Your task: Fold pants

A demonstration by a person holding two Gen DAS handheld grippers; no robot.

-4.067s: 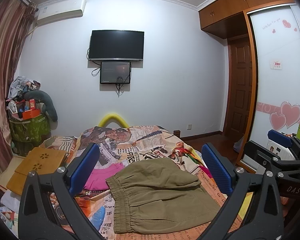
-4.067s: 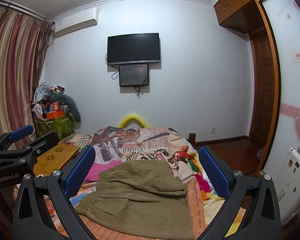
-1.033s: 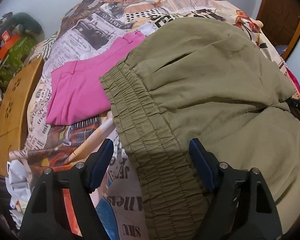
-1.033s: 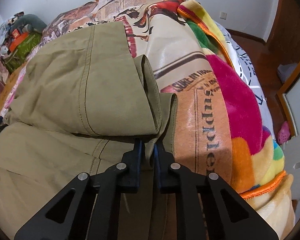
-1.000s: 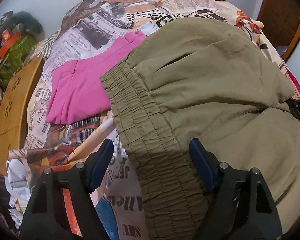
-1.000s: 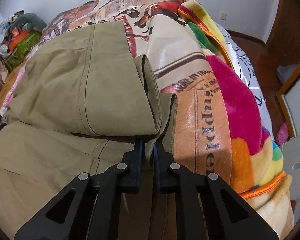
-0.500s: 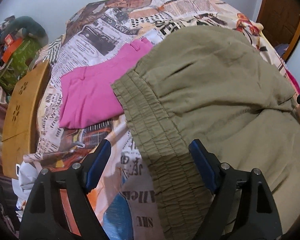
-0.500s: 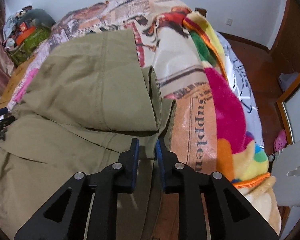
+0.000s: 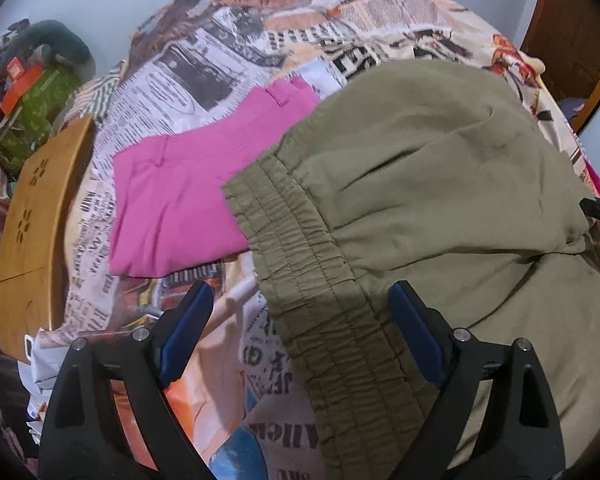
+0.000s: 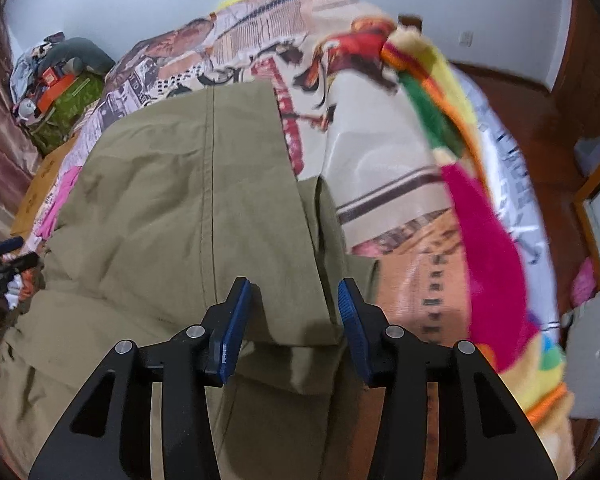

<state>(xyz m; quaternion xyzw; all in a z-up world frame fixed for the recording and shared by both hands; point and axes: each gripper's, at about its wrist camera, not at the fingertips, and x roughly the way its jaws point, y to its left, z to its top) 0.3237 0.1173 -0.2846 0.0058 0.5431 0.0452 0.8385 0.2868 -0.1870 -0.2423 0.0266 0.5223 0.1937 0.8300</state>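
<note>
Olive-green pants (image 9: pixel 440 208) lie folded on the newspaper-print bedspread (image 9: pixel 228 60), with the elastic waistband (image 9: pixel 320 292) toward me in the left wrist view. My left gripper (image 9: pixel 300 324) is open, its blue pads either side of the waistband, just above it. In the right wrist view the pants (image 10: pixel 172 200) show a folded leg layer with its hem edge (image 10: pixel 312 240). My right gripper (image 10: pixel 294 312) is open and empty, its pads astride that folded edge.
Folded pink pants (image 9: pixel 188 192) lie left of the olive ones. A wooden board (image 9: pixel 36 208) sits at the bed's left edge, and a cluttered green basket (image 9: pixel 32 104) beyond it. A bright fleece blanket (image 10: pixel 484 248) drapes the bed's right side, with the wooden floor (image 10: pixel 540 128) past it.
My right gripper, shut on the folded pants edge a second ago, has opened and let it go. Both grippers have drawn back and up a little.
</note>
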